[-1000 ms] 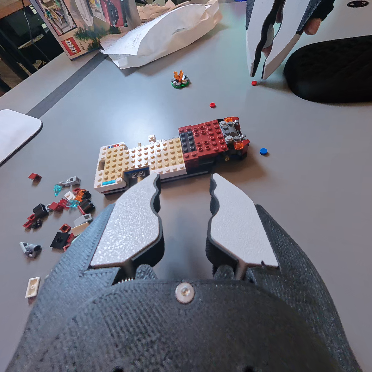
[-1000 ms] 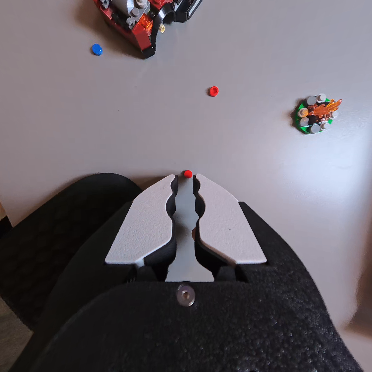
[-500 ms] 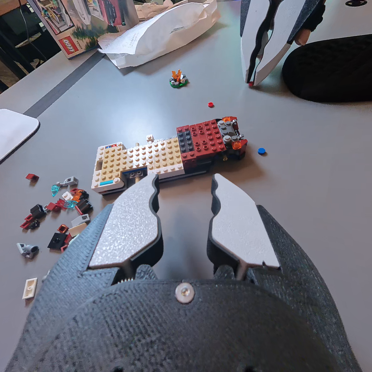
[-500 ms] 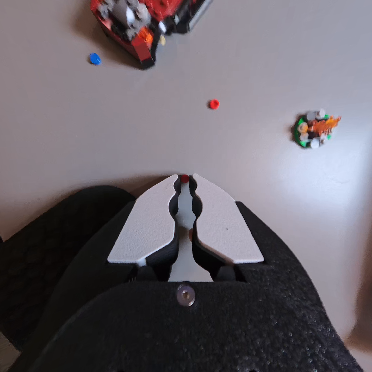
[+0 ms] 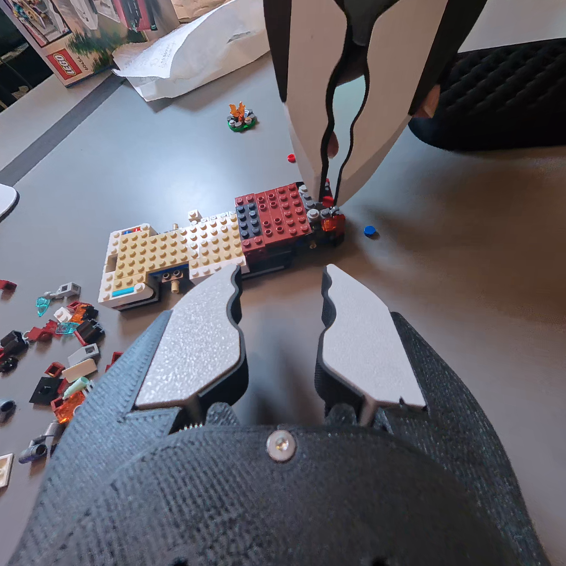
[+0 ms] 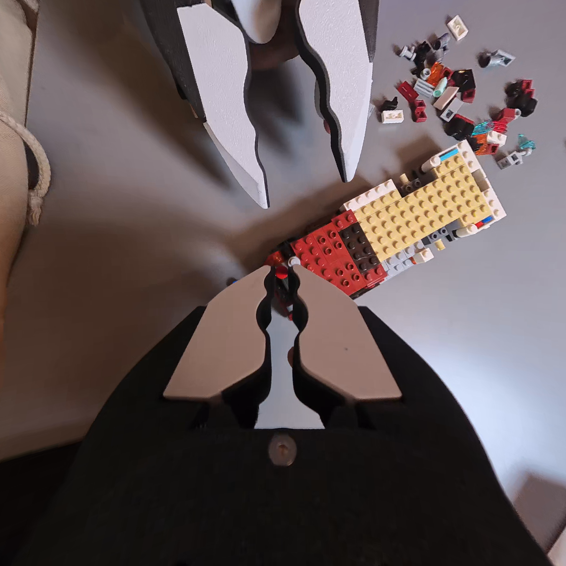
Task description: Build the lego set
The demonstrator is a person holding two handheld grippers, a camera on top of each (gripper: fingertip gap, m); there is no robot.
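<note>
Fingers of the left gripper stand wide apart with only grey table between them, just beside the long brick model. Right gripper pinches a small red round stud between its tips, apparently right over the model's dark red end. Loose pieces lie scattered left; a blue stud sits near the model.

The open left tool hovers beside a tan-and-red brick model on the grey table; the right tool pinches a small red round stud at the model's front end.
</note>
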